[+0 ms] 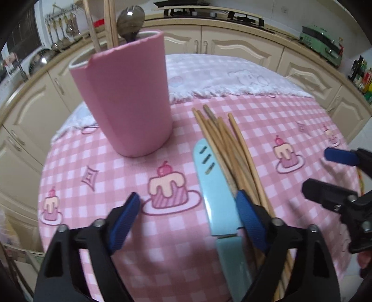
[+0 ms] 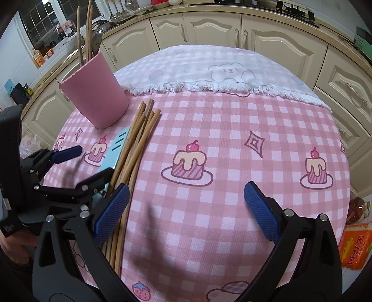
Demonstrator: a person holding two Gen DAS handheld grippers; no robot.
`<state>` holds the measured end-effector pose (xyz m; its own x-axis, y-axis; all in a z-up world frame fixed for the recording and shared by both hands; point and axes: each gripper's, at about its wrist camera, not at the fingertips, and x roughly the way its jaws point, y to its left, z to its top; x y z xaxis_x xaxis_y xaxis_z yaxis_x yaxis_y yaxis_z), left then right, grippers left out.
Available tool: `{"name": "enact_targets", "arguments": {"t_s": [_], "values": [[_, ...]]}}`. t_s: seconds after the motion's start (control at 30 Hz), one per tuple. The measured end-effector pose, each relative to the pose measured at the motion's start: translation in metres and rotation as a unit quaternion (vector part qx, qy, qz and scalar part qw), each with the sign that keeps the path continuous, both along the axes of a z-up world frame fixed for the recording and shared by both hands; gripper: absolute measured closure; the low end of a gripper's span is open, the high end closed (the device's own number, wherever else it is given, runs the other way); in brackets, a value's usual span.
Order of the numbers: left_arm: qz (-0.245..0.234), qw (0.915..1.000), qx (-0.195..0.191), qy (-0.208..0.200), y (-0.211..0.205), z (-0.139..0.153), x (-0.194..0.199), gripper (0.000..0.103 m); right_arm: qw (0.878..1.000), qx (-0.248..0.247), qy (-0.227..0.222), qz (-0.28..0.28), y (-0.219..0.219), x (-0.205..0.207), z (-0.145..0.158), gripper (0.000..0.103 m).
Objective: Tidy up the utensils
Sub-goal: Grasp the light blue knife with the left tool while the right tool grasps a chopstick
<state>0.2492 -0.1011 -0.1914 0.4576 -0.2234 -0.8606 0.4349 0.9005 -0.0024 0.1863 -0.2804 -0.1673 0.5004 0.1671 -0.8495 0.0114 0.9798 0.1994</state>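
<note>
Spoon (image 1: pixel 130 17) and some chopsticks fill the cup (image 1: pixel 123 97); knife (image 1: pixel 215 192) and chopsticks (image 1: pixel 232 148) remain mid-counter. Left gripper (image 1: pixel 186 213) wide, straddling knife; right gripper (image 2: pixel 186 206) wide, empty.

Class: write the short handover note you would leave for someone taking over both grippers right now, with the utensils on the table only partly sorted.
Left gripper: open, low over the table, jaws straddling the blue knife, pads not yet pressing it.
Right gripper: open and empty, hanging over the bare pink tablecloth just right of the chopsticks.
Things: the knife and the loose bundle of chopsticks lie side by side on the cloth. The pink holder stands upright beyond them.
Done: a metal spoon and a few chopsticks already stand in the holder.
Left: the knife, then the loose chopsticks, go into the holder.
</note>
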Motion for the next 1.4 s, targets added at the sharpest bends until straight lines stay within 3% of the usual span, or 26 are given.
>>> {"name": "enact_targets", "arguments": {"t_s": [0.27, 0.5, 0.7, 0.73, 0.77, 0.83, 0.87, 0.93, 1.03, 1.2, 1.4], "values": [[0.007, 0.9999, 0.007, 0.003, 0.004, -0.004, -0.001, 0.028, 1.000, -0.006, 0.006, 0.012, 0.009, 0.001, -0.004, 0.006], [0.019, 0.9998, 0.004, -0.002, 0.024, -0.001, -0.004, 0.051, 0.999, -0.022, 0.032, 0.014, 0.017, 0.008, -0.015, 0.008], [0.010, 0.9999, 0.007, -0.001, 0.020, 0.000, 0.000, 0.052, 0.997, -0.056, 0.046, 0.029, 0.037, 0.027, -0.012, 0.040], [0.007, 1.0000, 0.002, 0.000, 0.020, 0.000, 0.001, 0.055, 0.997, -0.062, 0.047, 0.030, 0.040, 0.029, -0.012, 0.048], [0.005, 1.0000, 0.000, 0.000, 0.018, 0.000, 0.002, 0.057, 0.996, -0.068, 0.047, 0.031, 0.042, 0.031, -0.012, 0.065], [-0.003, 1.0000, -0.005, 0.001, 0.019, 0.001, 0.001, 0.069, 0.996, -0.065, 0.049, 0.041, 0.046, 0.036, -0.010, 0.082], [-0.013, 0.9998, -0.012, 0.005, 0.019, 0.002, 0.000, 0.069, 0.996, -0.064, 0.049, 0.047, 0.048, 0.036, -0.010, 0.088], [-0.035, 0.9990, -0.025, 0.013, 0.020, 0.003, -0.004, 0.072, 0.995, -0.064, 0.049, 0.060, 0.052, 0.035, -0.010, 0.089], [-0.046, 0.9989, -0.007, 0.009, 0.017, 0.002, -0.008, 0.070, 0.996, -0.052, 0.052, 0.048, 0.050, 0.037, -0.011, 0.088], [-0.038, 0.9991, 0.019, 0.003, 0.007, 0.001, -0.007, 0.071, 0.993, -0.090, 0.047, 0.064, 0.061, 0.046, -0.011, 0.089], [-0.039, 0.9990, -0.009, 0.022, 0.015, 0.004, -0.008, 0.078, 0.995, -0.065, 0.040, 0.066, 0.050, 0.036, -0.007, 0.097]]}}
